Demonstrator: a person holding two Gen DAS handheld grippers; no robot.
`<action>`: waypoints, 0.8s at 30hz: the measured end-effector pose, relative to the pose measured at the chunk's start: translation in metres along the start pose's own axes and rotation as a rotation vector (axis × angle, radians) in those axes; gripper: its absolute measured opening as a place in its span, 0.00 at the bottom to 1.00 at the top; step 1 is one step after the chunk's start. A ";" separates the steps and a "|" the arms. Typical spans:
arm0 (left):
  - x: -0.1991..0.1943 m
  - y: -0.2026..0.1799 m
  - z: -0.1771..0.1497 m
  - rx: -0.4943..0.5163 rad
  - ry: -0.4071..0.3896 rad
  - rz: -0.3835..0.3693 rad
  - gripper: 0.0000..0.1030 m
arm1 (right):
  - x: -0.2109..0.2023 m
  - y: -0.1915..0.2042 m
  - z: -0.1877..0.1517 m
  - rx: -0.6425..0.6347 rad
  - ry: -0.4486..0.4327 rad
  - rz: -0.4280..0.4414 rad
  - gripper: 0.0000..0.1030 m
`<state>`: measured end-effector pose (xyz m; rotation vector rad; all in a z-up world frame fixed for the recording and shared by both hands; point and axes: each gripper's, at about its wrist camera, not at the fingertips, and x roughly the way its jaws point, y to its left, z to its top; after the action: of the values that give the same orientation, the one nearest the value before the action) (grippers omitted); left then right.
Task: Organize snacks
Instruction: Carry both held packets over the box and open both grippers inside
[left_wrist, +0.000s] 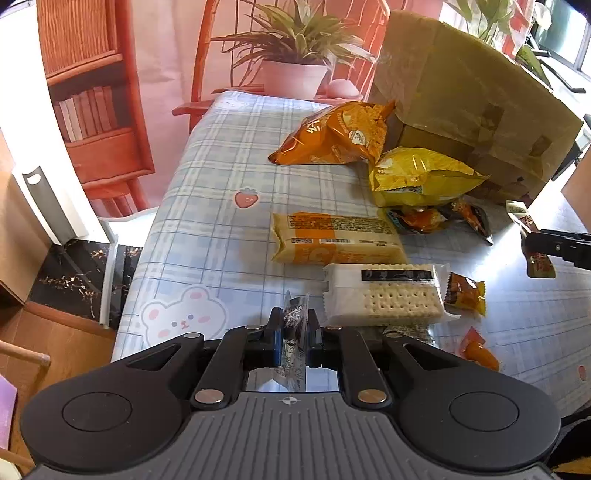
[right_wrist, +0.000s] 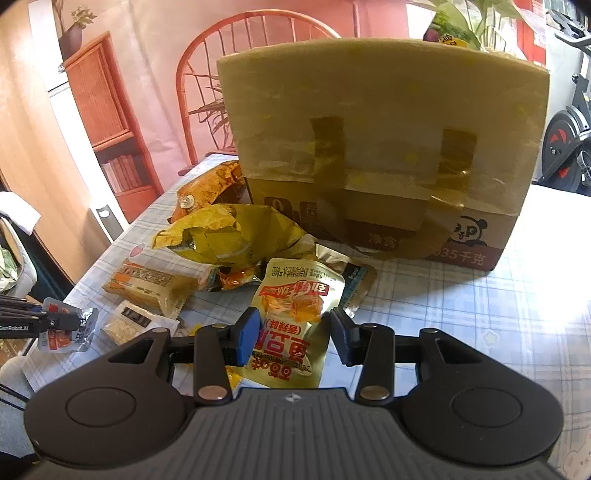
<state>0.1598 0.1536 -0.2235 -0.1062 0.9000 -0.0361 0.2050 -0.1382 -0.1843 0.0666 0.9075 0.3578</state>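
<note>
left tool (left_wrist: 294, 329) pinched small silver packet (left_wrist: 293, 325), label unreadable | right tool (right_wrist: 293, 334) gripped gold pouch (right_wrist: 293, 325), bottom cut off at 6 o'clock | cardboard box (right_wrist: 373, 155) hid worktop (right_wrist: 480, 314) at 12

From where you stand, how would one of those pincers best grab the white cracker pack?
Grip the cracker pack across its short width, coming down from above, one finger on each long side. It lies flat on the table, so nothing underneath can be reached, and its slab shape is probably narrow enough that way. The candy touching its right end makes an end-on grip awkward.
</note>
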 end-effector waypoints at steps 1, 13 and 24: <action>0.001 0.000 0.000 0.003 0.001 0.010 0.13 | 0.000 0.000 0.000 -0.002 0.000 0.001 0.43; -0.034 0.007 0.023 -0.069 -0.139 -0.056 0.10 | -0.010 -0.002 0.008 0.004 -0.037 -0.001 0.43; -0.092 -0.027 0.107 0.002 -0.374 -0.151 0.10 | -0.048 -0.005 0.055 -0.056 -0.188 0.009 0.43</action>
<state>0.1869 0.1418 -0.0834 -0.1729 0.5173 -0.1523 0.2224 -0.1533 -0.1147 0.0518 0.7111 0.3782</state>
